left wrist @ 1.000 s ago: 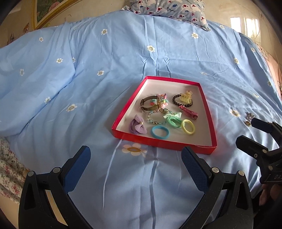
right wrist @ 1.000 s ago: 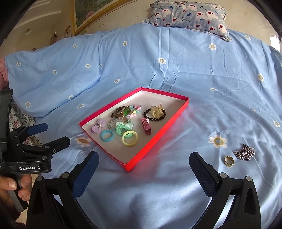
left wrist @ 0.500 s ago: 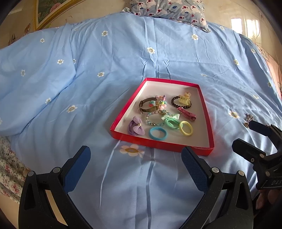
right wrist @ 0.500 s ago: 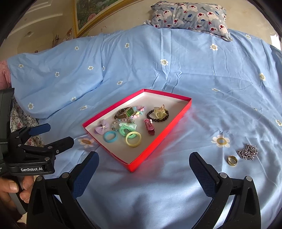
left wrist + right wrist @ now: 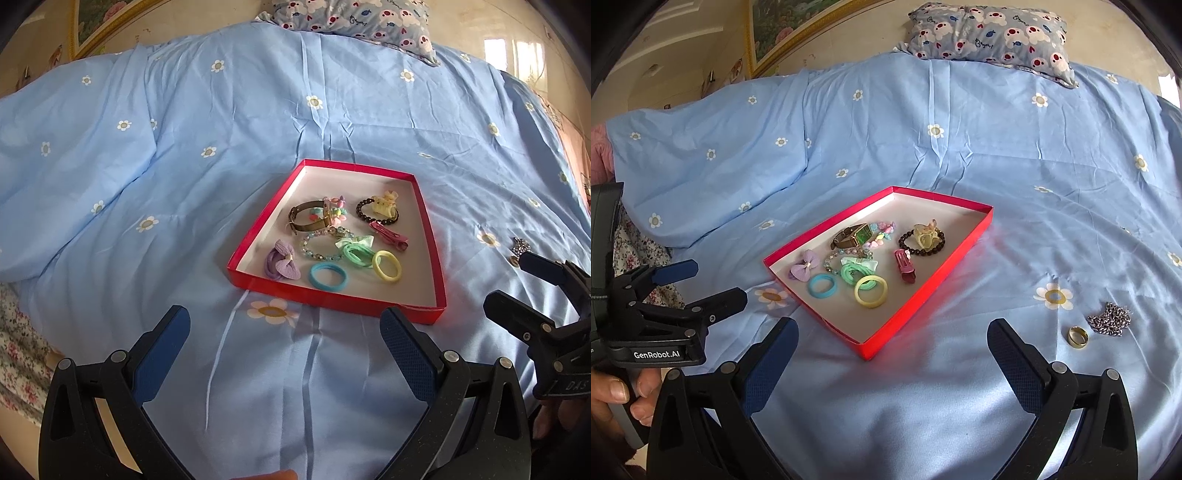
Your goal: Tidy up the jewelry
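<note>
A shallow red tray lies on the blue bedspread. It holds a watch, bead bracelets, a dark bead bracelet with a yellow claw clip, a pink hair clip, a purple bow and blue, green and yellow hair ties. A gold ring and a silver chain lie on the bedspread right of the tray. My left gripper is open and empty in front of the tray. My right gripper is open and empty near the tray's near corner, left of the ring.
The bedspread has soft folds and a raised ridge on the left. A patterned pillow lies at the head of the bed. The left bed edge shows a floral sheet. Each gripper shows in the other's view.
Both grippers have drawn back and risen slightly, so the tray sits a little further off. Both stay open. Nothing in the tray or on the bedspread has moved.
</note>
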`<state>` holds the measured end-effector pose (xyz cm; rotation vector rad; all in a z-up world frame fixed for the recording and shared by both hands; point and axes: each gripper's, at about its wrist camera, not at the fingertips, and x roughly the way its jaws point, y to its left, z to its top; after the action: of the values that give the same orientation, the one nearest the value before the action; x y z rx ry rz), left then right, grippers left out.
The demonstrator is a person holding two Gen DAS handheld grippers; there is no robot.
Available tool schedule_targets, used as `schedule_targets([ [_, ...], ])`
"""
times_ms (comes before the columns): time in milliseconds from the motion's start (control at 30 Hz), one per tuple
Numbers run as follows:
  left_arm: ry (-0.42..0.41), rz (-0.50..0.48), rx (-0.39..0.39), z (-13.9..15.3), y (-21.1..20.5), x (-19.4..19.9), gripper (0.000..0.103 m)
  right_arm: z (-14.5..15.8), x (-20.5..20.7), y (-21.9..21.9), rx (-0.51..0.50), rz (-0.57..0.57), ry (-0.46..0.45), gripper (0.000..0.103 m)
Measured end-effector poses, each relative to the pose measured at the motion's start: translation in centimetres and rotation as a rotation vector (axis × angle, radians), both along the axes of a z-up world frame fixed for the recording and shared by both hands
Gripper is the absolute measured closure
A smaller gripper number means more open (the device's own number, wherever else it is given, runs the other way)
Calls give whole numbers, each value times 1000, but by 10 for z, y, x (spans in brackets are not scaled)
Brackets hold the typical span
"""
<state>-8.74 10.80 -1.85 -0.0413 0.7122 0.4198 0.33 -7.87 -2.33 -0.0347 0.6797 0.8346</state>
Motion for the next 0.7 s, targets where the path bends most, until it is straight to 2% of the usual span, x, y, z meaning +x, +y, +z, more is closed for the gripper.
schedule_targets([
  [700,-1,-6,9,3,-5,-1,0,3,-2,0,-1,2,-13,0],
])
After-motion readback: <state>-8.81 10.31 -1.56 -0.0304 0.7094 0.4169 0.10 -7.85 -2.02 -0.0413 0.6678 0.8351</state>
